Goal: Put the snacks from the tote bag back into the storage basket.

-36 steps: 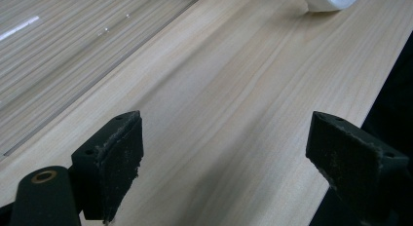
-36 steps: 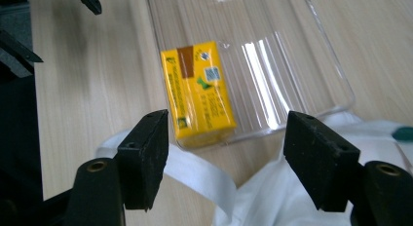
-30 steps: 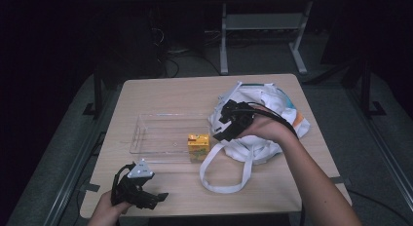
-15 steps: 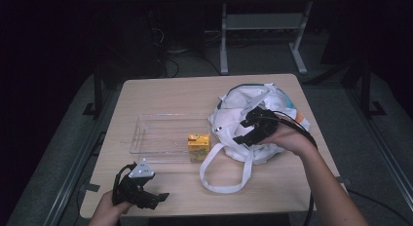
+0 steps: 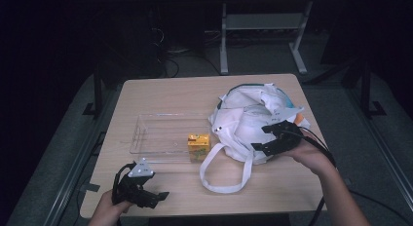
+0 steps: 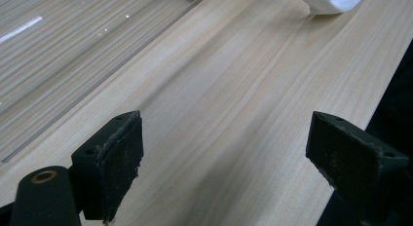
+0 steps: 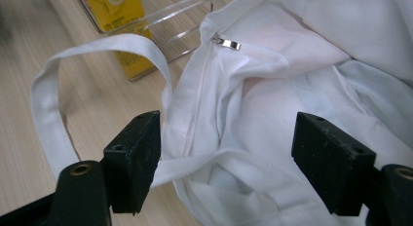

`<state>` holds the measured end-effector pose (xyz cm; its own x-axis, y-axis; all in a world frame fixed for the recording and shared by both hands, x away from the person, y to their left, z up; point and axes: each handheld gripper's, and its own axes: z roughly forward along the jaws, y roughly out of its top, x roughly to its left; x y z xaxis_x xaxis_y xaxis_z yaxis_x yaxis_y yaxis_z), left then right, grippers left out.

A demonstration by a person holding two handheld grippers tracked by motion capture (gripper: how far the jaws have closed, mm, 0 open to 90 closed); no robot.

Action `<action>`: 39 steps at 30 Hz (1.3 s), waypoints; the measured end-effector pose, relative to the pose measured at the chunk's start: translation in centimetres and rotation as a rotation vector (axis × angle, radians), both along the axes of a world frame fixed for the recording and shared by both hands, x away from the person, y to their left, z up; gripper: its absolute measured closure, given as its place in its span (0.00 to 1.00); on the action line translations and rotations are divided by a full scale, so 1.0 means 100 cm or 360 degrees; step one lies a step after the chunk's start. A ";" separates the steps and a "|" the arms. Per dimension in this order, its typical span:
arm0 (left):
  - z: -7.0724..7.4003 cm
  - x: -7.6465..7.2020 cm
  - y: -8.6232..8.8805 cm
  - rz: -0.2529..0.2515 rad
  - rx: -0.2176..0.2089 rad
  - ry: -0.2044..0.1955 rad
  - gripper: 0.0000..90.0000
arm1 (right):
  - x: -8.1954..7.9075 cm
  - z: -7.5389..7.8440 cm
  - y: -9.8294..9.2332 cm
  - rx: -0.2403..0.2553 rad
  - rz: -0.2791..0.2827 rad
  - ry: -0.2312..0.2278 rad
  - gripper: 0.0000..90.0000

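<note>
Both grippers are wide and hold nothing. Right gripper (image 5: 273, 140), jaws just opening, could snag the white bag's (image 5: 246, 121) strap (image 7: 48, 84) and tip the yellow carton (image 5: 198, 146).

The bag (image 5: 253, 123) hides its own contents and covers the tray's (image 5: 165, 138) right end. In the right gripper view, the carton (image 7: 119, 21) is cut off by the top edge, its print too blurred to read. The strap (image 6: 331, 1) is cropped in the left gripper view.
</note>
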<state>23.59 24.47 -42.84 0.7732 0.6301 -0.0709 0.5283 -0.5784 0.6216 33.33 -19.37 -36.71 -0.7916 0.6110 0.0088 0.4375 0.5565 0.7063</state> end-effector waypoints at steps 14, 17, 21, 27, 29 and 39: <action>-0.001 0.000 0.000 0.0010 -0.0006 0.0004 0.15 | -0.042 -0.035 -0.051 0.0070 -0.0215 -0.0010 0.25; -0.001 0.000 0.000 0.0007 0.0000 -0.0001 0.15 | -0.048 -0.042 -0.060 0.0082 -0.0266 0.0014 0.25; -0.001 0.000 0.000 -0.0001 0.0013 0.0002 0.15 | -0.053 -0.053 -0.068 0.0079 -0.0300 0.0025 0.24; -0.001 -0.001 0.001 0.0002 0.0015 0.0001 0.15 | -0.053 -0.064 -0.073 0.0070 -0.0331 0.0053 0.23; -0.001 0.000 0.001 0.0003 0.0024 -0.0002 0.15 | -0.051 -0.066 -0.074 0.0063 -0.0324 0.0053 0.23; -0.002 0.000 -0.001 0.0025 0.0036 0.0001 0.15 | -0.048 -0.075 -0.075 0.0030 -0.0300 0.0056 0.22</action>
<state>23.62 24.38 -43.04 0.7632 0.6437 -0.0569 0.5378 -0.5839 0.6081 28.57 -26.88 -44.25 -0.6619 0.7481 0.0471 0.5572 0.4491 0.6984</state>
